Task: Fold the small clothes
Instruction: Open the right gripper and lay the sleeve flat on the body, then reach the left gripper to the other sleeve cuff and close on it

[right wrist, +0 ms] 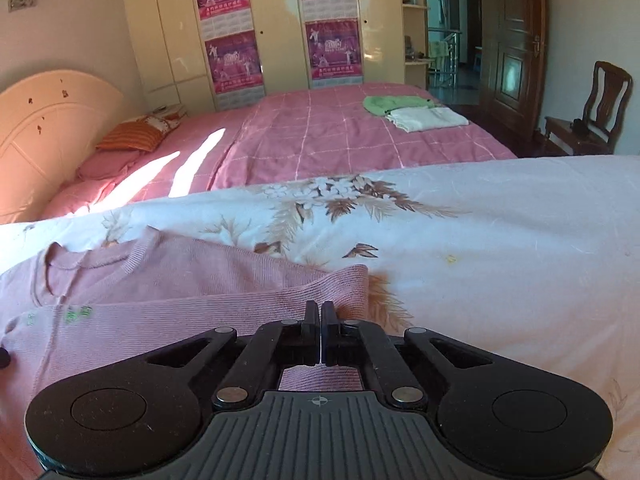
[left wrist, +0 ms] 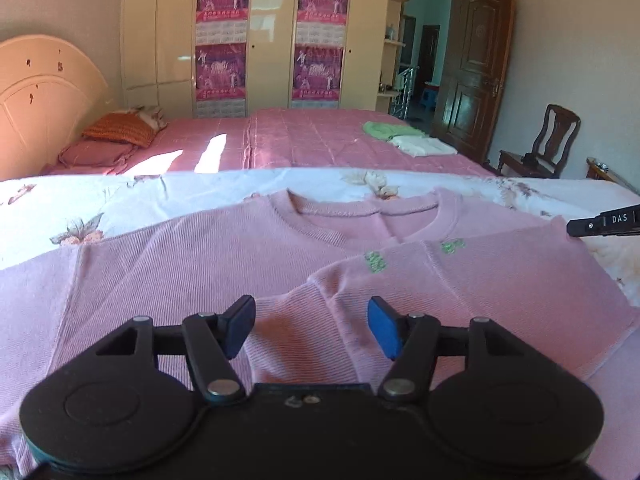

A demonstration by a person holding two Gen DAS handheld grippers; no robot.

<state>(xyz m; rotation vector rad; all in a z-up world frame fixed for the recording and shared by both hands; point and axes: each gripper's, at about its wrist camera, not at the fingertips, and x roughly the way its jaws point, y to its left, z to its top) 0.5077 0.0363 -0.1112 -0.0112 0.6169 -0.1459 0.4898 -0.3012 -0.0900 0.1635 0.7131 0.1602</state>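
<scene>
A pink knit sweater lies flat on the floral sheet, neckline away from me. Its right sleeve is folded across the chest, with small green embroidery on it. My left gripper is open and empty, just above the sweater's lower middle. In the right wrist view the sweater lies to the left. My right gripper is shut over the sweater's right shoulder fold; whether cloth is pinched between the pads is hidden. The right gripper's tip shows at the right edge of the left wrist view.
The floral sheet spreads wide to the right of the sweater. Beyond it is a pink checked bed with folded green and white clothes, pillows, a wardrobe, an open door and a wooden chair.
</scene>
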